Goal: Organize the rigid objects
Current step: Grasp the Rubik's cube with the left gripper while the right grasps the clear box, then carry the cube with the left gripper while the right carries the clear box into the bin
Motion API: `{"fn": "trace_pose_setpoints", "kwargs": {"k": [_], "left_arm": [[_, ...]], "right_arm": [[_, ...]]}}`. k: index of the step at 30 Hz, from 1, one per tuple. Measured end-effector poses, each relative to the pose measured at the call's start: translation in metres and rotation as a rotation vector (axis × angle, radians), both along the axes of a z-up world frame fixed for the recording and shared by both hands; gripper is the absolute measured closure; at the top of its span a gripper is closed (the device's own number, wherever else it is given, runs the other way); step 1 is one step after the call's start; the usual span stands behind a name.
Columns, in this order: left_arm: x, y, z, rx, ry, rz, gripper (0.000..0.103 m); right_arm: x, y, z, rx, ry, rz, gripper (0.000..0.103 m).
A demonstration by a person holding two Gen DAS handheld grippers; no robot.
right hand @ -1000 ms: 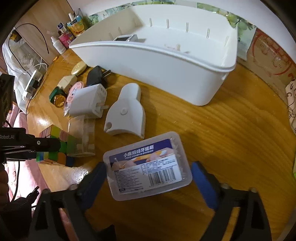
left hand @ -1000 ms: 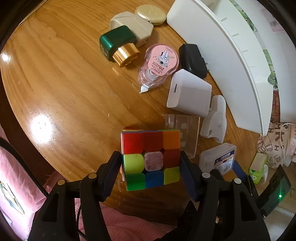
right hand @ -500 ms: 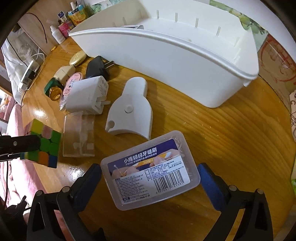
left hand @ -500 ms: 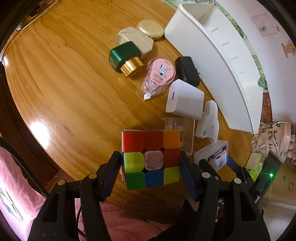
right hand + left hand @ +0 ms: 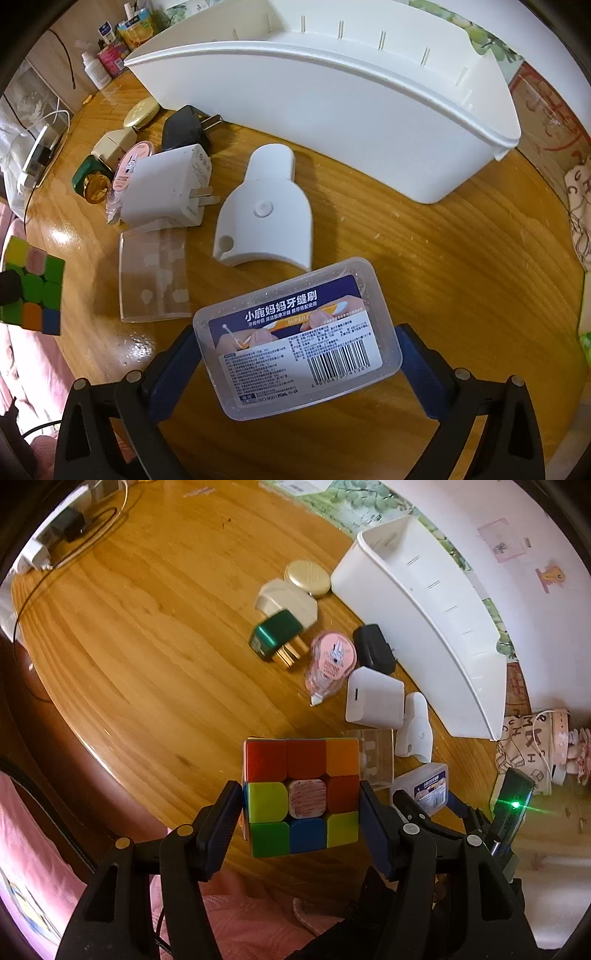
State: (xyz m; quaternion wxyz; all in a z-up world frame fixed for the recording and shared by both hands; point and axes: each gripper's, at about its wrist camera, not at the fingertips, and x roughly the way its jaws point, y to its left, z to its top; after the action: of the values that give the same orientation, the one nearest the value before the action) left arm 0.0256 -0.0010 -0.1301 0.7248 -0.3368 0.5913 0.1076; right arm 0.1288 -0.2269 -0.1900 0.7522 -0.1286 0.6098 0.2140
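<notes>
1. Wooden worktop: fills most of both views, glossy, warm brown.
2. White bin: spans the upper part of the right wrist view; in the left wrist view, runs along the upper right, open top, slotted inner wall.
3. White flared plastic piece: centre of the right wrist view, lying flat just in front of the bin wall.
4. White charger: left of centre in the right wrist view, prongs pointing right; clear plastic block directly below it in the frame, touching or nearly so.
5. Puzzle cube: lower centre of the left wrist view, clamped between both pads of the left hand-held gripper, lifted clear of the worktop; also at the far left edge of the right wrist view.
6. Clear labelled box: lower centre of the right wrist view, between the blue pads of the right hand-held gripper; left pad against the box's edge, right pad at or just beside the other edge, firm clamping not certain.
7. Black adapter, pink tape dispenser, green-and-gold bottle, beige plug, round gold compact: clustered in the upper centre of the left wrist view, beside the bin's near end.
</notes>
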Motion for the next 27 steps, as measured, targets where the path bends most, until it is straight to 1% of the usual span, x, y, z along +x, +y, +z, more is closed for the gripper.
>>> {"fn": "trace_pose_setpoints", "kwargs": {"k": [6,10,15,19,20,25,27], "left_arm": [[-0.003,0.016,0.010,0.020,-0.032,-0.061,0.037],[-0.002,0.027,0.015,0.028,-0.046,-0.114,0.037],[0.005,0.043,0.025,0.057,-0.077,-0.202,0.037],[0.013,0.054,0.036,0.086,-0.119,-0.287,0.037],[0.015,0.056,0.039,0.094,-0.130,-0.309,0.037],[0.033,0.063,0.054,0.149,-0.194,-0.416,0.037],[0.042,0.065,0.060,0.157,-0.221,-0.451,0.037]], "right_arm": [[-0.020,0.002,0.005,0.014,-0.003,-0.064,0.002],[-0.032,0.005,0.016,0.021,-0.032,-0.111,0.002],[-0.048,0.008,0.035,0.043,-0.074,-0.195,0.002],[-0.056,0.006,0.055,0.060,-0.129,-0.265,0.002],[-0.053,0.015,0.060,0.062,-0.139,-0.276,0.002],[-0.054,0.023,0.088,0.079,-0.228,-0.341,0.002],[-0.051,0.030,0.098,0.083,-0.268,-0.361,0.002]]}}
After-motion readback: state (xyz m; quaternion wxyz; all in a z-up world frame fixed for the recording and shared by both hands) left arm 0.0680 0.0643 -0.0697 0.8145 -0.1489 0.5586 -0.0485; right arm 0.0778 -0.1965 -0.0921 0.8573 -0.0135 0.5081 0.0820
